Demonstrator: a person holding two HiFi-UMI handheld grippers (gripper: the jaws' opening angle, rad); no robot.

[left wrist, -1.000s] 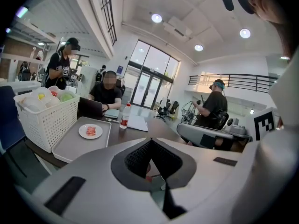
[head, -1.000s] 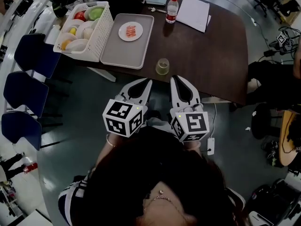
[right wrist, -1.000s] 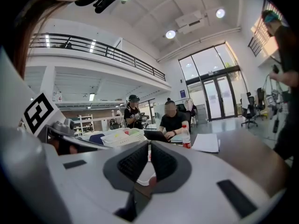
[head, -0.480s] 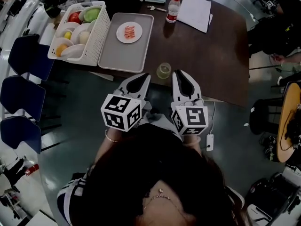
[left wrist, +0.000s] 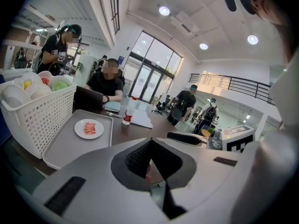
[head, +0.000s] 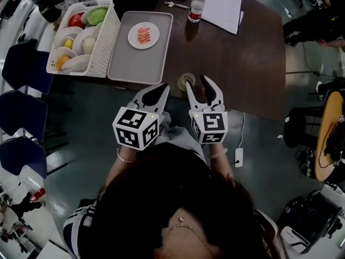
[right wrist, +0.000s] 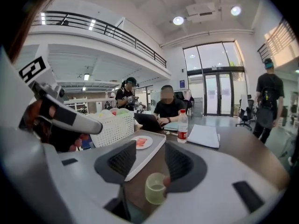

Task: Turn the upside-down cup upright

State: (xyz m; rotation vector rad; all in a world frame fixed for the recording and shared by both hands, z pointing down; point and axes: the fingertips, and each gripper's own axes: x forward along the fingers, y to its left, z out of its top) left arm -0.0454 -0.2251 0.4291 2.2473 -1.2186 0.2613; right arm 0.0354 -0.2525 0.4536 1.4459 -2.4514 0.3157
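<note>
A pale green translucent cup (head: 186,81) stands on the dark table (head: 248,63) close to its near edge; it looks mouth-down. My right gripper (head: 198,85) is right at it, and its jaws have just been opening. In the right gripper view the cup (right wrist: 155,188) shows low between the two fingers, beside the right pad (right wrist: 180,164), with no pad pressing on it. My left gripper (head: 155,94) hangs shut and empty left of the cup, just short of the table edge; its closed tips (left wrist: 150,146) point towards the tray.
A grey tray (head: 132,63) holds a small plate of pink food (head: 143,35). Left of it is a white basket (head: 105,42) of bowls and fruit. A water bottle (head: 195,6) and papers (head: 222,8) lie at the far side. Blue chairs (head: 27,109) stand left.
Both grippers have moved forward and down towards the table edge. The right gripper's jaws have opened and now stand at the cup. The left gripper stays shut.
</note>
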